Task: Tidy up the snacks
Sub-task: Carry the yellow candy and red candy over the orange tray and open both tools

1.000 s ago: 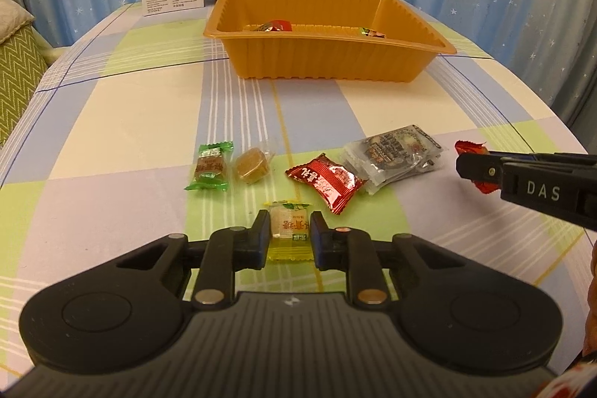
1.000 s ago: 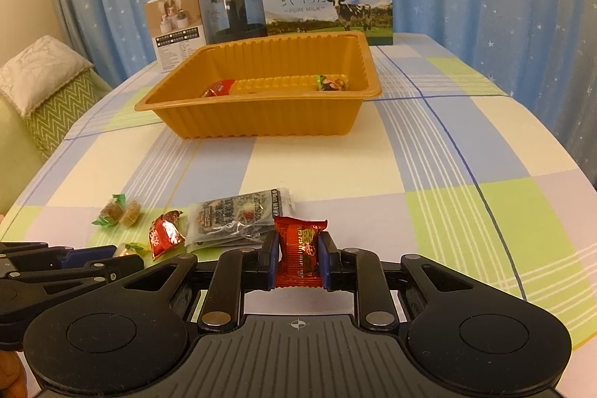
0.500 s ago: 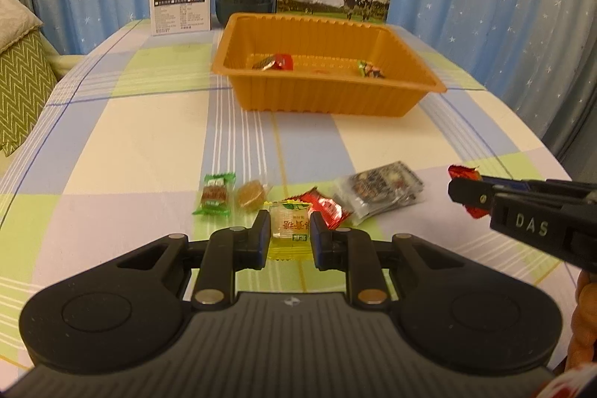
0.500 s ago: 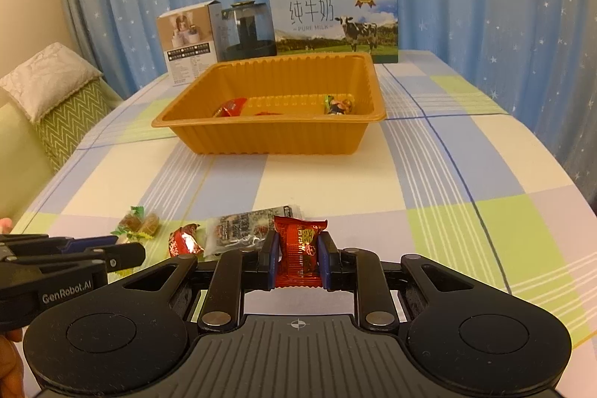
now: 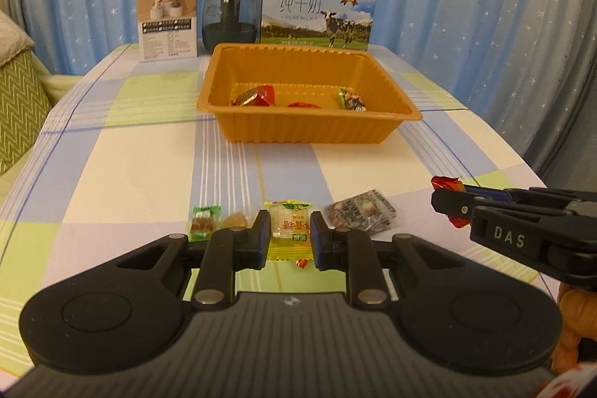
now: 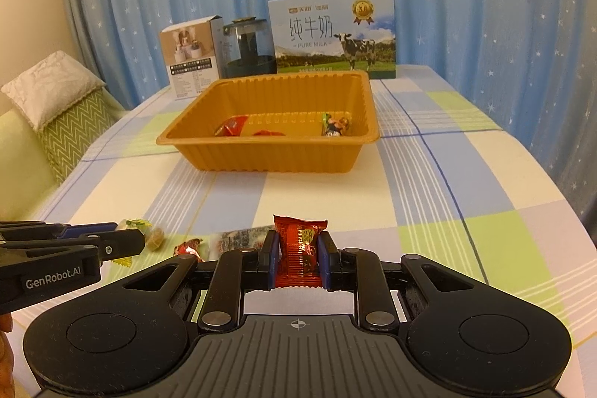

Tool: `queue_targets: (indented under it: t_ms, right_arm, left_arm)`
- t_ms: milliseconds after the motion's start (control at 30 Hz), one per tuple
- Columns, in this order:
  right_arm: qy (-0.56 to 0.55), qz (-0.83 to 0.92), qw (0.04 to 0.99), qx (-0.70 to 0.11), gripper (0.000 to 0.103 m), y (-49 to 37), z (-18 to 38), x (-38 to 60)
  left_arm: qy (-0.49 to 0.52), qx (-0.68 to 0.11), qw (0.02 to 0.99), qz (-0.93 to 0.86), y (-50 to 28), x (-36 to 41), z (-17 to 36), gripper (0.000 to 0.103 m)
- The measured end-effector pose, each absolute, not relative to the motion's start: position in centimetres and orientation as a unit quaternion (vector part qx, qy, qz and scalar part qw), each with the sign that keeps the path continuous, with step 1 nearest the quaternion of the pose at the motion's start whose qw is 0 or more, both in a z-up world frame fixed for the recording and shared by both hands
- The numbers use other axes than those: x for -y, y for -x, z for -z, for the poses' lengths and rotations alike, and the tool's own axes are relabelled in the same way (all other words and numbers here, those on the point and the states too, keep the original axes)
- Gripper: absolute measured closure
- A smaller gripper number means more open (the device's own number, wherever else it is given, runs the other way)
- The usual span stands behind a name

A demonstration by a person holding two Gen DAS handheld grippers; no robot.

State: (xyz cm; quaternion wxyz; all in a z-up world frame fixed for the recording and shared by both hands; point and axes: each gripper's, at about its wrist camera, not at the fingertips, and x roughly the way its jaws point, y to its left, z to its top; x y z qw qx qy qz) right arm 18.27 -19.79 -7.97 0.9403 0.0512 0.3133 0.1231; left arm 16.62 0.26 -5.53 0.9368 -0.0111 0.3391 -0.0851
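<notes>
My left gripper is shut on a yellow snack packet, held above the table. My right gripper is shut on a red snack packet; it also shows from the side at the right of the left wrist view, right gripper. The orange tray stands further back on the table with a few wrapped snacks inside. On the cloth below lie a green-wrapped candy, an amber candy, a grey-black packet and a red candy.
At the far end of the checked tablecloth stand a small white box, a dark glass jar and a milk carton box. Blue starred curtains hang behind. A green sofa with a cushion is on the left.
Both grippers have risen with their packets still held. The snacks on the cloth now sit lower in both views, and the tray's inside is more visible.
</notes>
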Motion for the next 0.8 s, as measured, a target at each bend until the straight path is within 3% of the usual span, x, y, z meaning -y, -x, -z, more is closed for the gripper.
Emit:
queue_targets:
  t_ms: [500, 800]
  right_arm:
    - [-0.044, -0.135, 0.953, -0.266, 0.081, -23.0, 3.4, 20.8]
    - [-0.039, -0.142, 0.954, -0.260, 0.081, -27.4, 2.6, 20.3]
  left_arm:
    - [-0.002, -0.283, 0.951, 0.125, -22.2, 0.6, 0.4, 0.083]
    - [0.005, -0.273, 0.954, 0.125, -27.7, 0.2, 0.2, 0.083]
